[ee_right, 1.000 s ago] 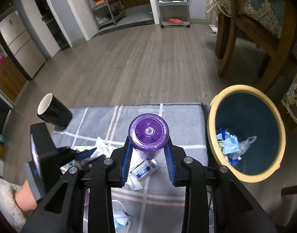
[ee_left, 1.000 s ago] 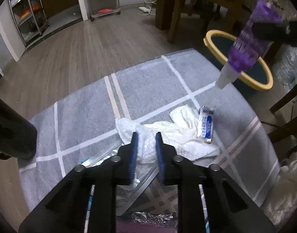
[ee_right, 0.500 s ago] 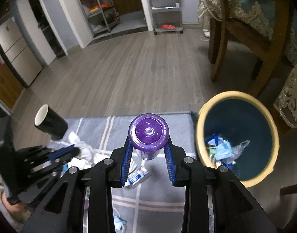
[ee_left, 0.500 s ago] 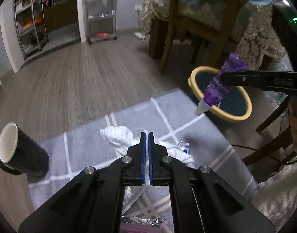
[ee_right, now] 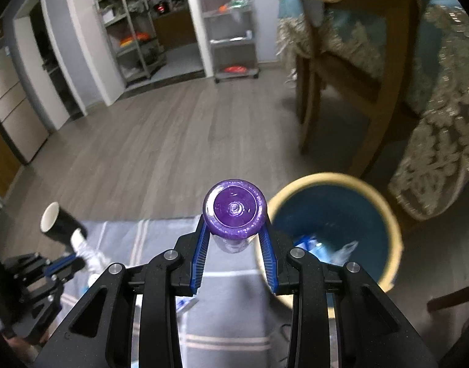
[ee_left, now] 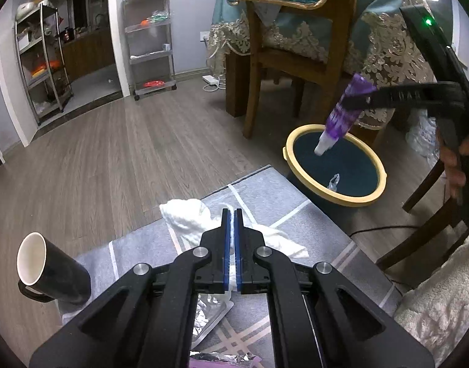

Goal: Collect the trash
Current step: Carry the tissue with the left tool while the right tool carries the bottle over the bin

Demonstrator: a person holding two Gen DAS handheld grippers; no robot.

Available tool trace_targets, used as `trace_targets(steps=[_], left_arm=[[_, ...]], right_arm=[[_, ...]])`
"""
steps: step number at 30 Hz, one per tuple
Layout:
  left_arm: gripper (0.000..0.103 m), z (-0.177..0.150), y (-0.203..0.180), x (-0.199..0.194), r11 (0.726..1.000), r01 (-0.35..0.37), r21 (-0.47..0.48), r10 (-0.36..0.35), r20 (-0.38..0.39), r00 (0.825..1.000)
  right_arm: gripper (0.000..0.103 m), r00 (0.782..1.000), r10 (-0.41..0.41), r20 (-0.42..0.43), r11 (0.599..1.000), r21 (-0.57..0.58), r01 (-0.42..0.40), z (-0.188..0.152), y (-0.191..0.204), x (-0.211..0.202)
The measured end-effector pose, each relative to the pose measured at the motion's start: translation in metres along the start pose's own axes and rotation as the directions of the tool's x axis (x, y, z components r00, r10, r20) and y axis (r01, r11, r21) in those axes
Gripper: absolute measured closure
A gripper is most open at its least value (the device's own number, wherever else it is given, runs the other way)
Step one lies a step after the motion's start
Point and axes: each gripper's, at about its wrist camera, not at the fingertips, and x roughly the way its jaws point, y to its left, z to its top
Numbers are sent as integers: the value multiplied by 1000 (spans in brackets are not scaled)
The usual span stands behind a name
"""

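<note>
carrying purple bottle (ee_right: 234,211) over bin (ee_left: 335,197) now, right hand-held gripper (ee_right: 234,242) clamping it; left hand-held gripper (ee_left: 232,245) newly pinching, lifting white cloth (ee_left: 191,217).

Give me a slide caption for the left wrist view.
Left gripper shut on white cloth; right gripper holds purple bottle over bin.

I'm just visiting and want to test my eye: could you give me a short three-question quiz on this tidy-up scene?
1. True or false: the left hand-held gripper is shut on the white cloth.
2. What does the right hand-held gripper hold? A) purple bottle B) black cup C) foil wrapper
3. Fill in: the bin has a ____ rim.

Key: 1 true. 2 A, the purple bottle, hanging cap down over the bin; the black cup lies on the rug. 3 yellow.
</note>
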Motion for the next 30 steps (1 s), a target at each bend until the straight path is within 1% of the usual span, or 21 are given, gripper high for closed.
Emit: trace_targets(steps=[3,6,9,11,14,19,24,27,30], left_arm=[[101,1,-3,0,1000,2,11,-2,1,1000],[101,1,-3,-1,1000,8,8,-8,2,1000],[101,3,-7,-3,1000,3,6,-3,2,1000],[101,7,-12,-2,1000,2,9,-2,5,1000],[101,20,-23,-2,1000,5,21,-6,24,1000],[101,51,-50,9,999,35,0,-35,51,998],[101,79,-90,48,998,39,39,-39,21,999],[101,91,-115,84,997,13,74,-13,-7,1000],[101,97,-134,117,995,-3,101,7,-38,999]], right_arm=[[69,999,-36,-3,999,24,36,3,-21,1],[69,997,-74,-23,996,42,75,2,-39,6],[69,995,-87,-53,993,78,91,0,-58,13],[69,994,-91,-64,991,88,96,-2,-63,16],[69,992,-91,-88,990,96,99,-4,-71,23],[69,989,-82,-121,987,124,97,-10,-87,31],[69,979,-111,-173,974,177,142,-19,-118,45],[69,971,-115,-207,966,206,159,-26,-131,53],[69,964,-132,-231,964,195,179,-31,-134,58]])
